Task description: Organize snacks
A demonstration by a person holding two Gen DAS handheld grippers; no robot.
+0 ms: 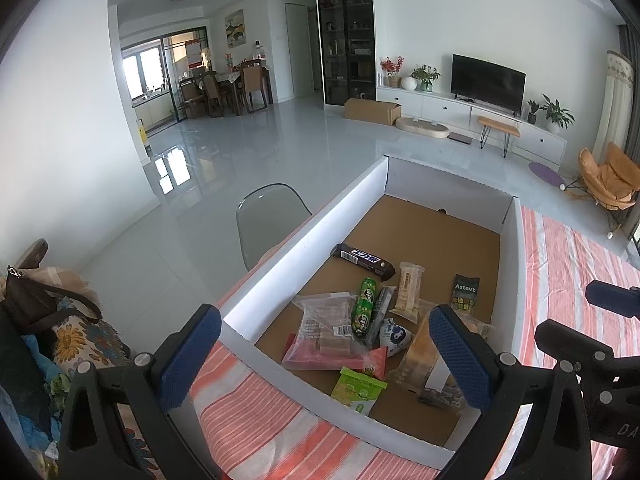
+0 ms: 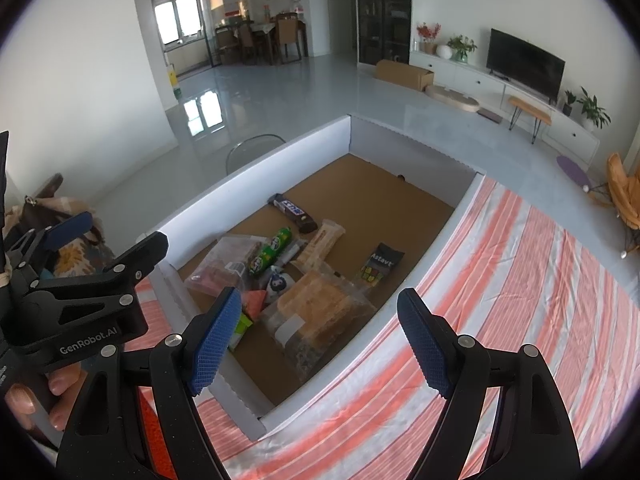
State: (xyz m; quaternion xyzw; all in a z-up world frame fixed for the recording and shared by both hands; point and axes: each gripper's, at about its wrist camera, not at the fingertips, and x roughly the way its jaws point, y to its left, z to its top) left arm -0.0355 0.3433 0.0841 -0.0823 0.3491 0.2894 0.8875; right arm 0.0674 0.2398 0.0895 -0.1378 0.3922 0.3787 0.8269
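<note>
Snacks piled in the box, both tongs spread wide and empty.
I see the snacks [image 1: 360,320] heaped lower centre in the box [image 1: 304,232]; left gripper [image 1: 326,356] and right gripper [image 2: 320,336] hover; sorted or unsorted, I can't judge.

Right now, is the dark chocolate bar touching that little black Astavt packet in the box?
Apart. The right wrist view shows bare brown box floor and a pale wafer pack between the chocolate bar and the Astavt packet.
</note>
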